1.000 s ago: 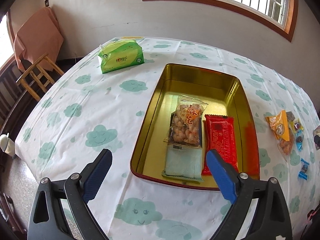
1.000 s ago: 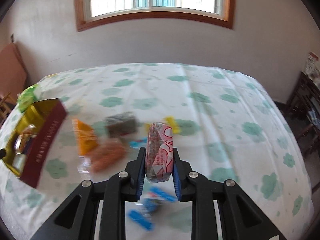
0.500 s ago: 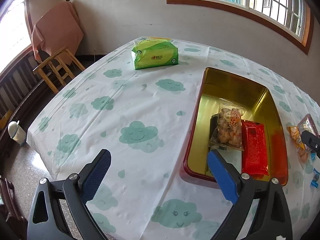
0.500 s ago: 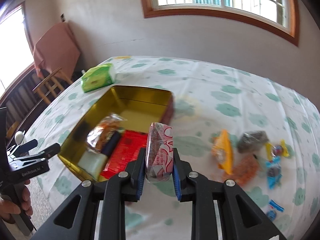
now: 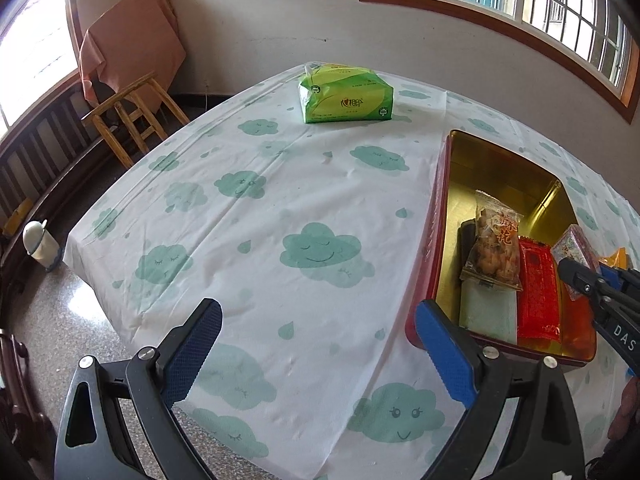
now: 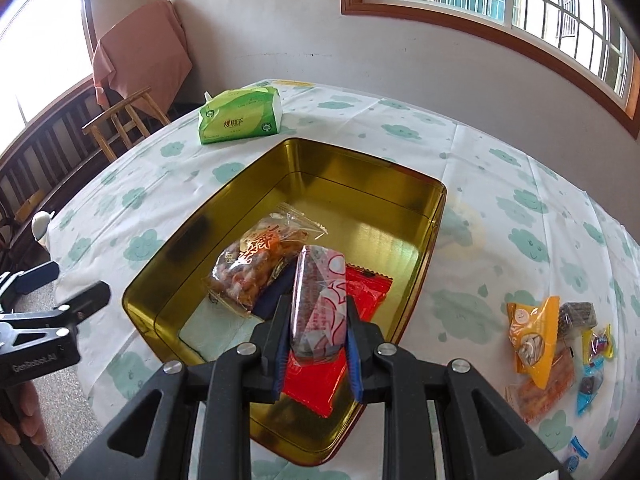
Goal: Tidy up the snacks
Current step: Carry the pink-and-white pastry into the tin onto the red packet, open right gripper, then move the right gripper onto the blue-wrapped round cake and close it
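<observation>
A gold tin with red sides (image 6: 360, 176) (image 5: 500, 160) sits on the cloud-print tablecloth. It holds a clear bag of brown snacks (image 6: 256, 264) (image 5: 494, 246), a red packet (image 6: 340, 340) (image 5: 536, 292), a pale green packet (image 6: 212, 328) (image 5: 486, 312) and a dark item under them. My right gripper (image 6: 318, 320) is shut on a pink-and-white wrapped snack (image 6: 318, 300) (image 5: 576, 246), held above the tin's near right part. My left gripper (image 5: 316, 352) is open and empty, over the cloth left of the tin.
A green tissue pack (image 6: 240, 120) (image 5: 346, 98) lies beyond the tin. Several loose snacks, including an orange bag (image 6: 532, 332), lie on the cloth right of the tin. A wooden stool (image 5: 132, 116) and a draped chair stand past the table's left edge.
My right gripper has swung left with the wrapped snack, from over the loose snacks to above the tin. My left gripper has moved left, away from the tin, still open.
</observation>
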`<state>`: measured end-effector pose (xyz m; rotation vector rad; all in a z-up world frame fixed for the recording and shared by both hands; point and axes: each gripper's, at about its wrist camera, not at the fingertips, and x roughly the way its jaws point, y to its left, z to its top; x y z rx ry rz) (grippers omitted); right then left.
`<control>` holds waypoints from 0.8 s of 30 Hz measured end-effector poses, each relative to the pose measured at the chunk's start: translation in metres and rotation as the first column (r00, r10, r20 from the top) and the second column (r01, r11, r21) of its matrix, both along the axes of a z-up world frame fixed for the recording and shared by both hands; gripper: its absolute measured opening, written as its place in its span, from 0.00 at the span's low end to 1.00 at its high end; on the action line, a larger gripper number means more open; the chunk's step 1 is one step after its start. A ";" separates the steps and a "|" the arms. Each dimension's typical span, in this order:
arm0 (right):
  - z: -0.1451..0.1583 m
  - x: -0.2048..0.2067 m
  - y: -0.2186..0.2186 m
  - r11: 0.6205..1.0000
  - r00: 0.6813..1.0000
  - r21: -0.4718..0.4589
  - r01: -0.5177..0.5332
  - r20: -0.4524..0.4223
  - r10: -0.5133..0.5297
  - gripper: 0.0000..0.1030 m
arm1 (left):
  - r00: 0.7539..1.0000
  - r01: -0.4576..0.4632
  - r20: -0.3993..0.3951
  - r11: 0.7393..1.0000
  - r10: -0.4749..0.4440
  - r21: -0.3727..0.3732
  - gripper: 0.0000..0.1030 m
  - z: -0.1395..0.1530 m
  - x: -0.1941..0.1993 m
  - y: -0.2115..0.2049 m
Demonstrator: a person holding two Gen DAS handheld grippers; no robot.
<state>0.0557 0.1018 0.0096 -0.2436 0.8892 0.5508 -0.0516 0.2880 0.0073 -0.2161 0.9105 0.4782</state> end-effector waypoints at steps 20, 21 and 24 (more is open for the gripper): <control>-0.005 0.002 0.005 1.000 1.000 -0.010 -0.010 0.022 0.010 0.32 | 1.000 0.024 0.014 1.000 -0.024 0.018 0.93 0.018 -0.001 -0.011; -0.001 0.000 0.002 1.000 1.000 0.005 -0.010 0.027 0.010 0.33 | 0.999 0.029 0.018 0.999 -0.030 0.021 0.93 0.020 -0.001 -0.014; 0.012 -0.004 -0.016 0.999 0.999 0.047 0.008 0.033 -0.010 0.34 | 0.998 0.054 0.027 0.998 -0.055 0.022 0.93 0.026 0.002 -0.024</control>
